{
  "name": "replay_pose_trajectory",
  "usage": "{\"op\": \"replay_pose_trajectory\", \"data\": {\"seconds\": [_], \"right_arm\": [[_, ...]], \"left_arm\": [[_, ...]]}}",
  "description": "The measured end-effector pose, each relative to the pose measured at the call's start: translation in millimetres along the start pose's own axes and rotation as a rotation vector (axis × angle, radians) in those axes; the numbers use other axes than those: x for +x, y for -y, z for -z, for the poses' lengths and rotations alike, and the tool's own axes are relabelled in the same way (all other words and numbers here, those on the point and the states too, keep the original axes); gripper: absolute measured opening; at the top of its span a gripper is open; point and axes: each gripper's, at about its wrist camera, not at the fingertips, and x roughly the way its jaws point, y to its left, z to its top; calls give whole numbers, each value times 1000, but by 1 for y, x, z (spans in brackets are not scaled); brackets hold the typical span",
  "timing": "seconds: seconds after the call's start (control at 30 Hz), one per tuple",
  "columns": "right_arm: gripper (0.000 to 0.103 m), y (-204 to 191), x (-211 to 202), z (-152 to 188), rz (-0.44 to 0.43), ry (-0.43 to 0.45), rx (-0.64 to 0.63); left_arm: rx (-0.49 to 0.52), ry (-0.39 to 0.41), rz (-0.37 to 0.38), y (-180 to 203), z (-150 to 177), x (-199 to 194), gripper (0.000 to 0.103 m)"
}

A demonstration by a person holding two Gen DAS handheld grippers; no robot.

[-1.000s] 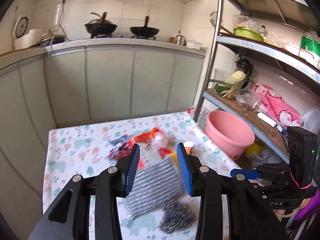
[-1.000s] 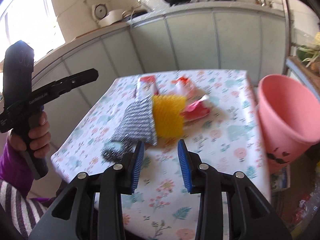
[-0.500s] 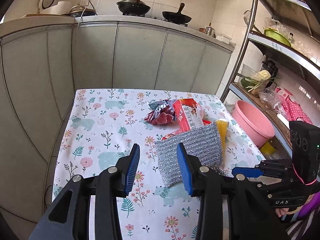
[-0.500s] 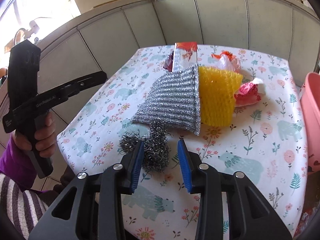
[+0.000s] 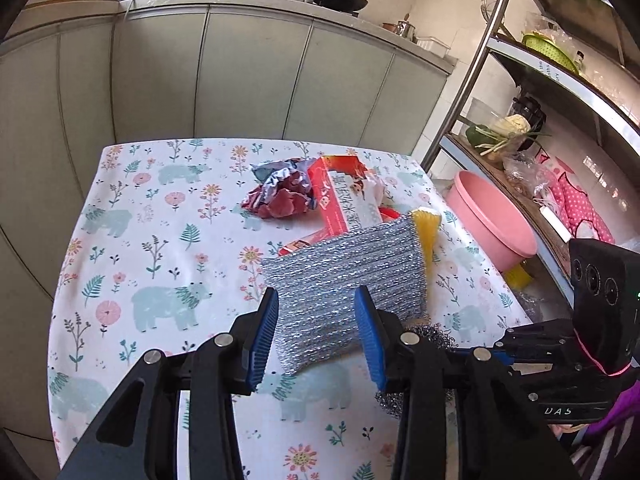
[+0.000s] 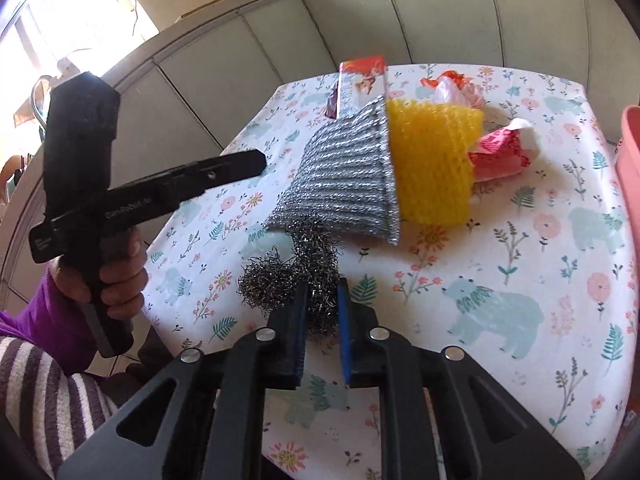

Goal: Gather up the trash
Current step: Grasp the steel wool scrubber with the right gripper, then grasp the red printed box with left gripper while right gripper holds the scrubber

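silver scouring pad [image 5: 344,276], floral tablecloth [image 5: 160,240]

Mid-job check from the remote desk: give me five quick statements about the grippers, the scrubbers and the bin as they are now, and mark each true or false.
1. The right gripper has closed on the steel wool. True.
2. The left gripper is clamped on the silver scrub pad. False: its jaws are open, framing the pad's near edge without gripping it.
3. The yellow scrubber lies beside the silver scrub pad, touching it. True.
4. The pink basin sits on the table. False: it is off the table, beside the metal shelf.
5. The red box stands upright. False: it lies flat, partly under the silver pad.
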Motion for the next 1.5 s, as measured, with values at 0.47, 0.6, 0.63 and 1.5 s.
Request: {"op": "replay_pose_trajectory", "data": {"seconds": [0.47, 0.6, 0.63, 1.5], "right_arm": [[14, 35, -64, -4, 35, 159, 74], [14, 46, -71, -6, 49, 180, 91], [14, 47, -72, -6, 51, 182, 95], [14, 59, -85, -6, 68, 246, 153]], "left_arm": [[54, 3, 19, 25, -56, 36, 44], [-12, -42, 5, 13, -65, 59, 44], [-26, -55, 4, 9, -66, 64, 44], [-45, -30, 175, 28, -75, 59, 32]]}}
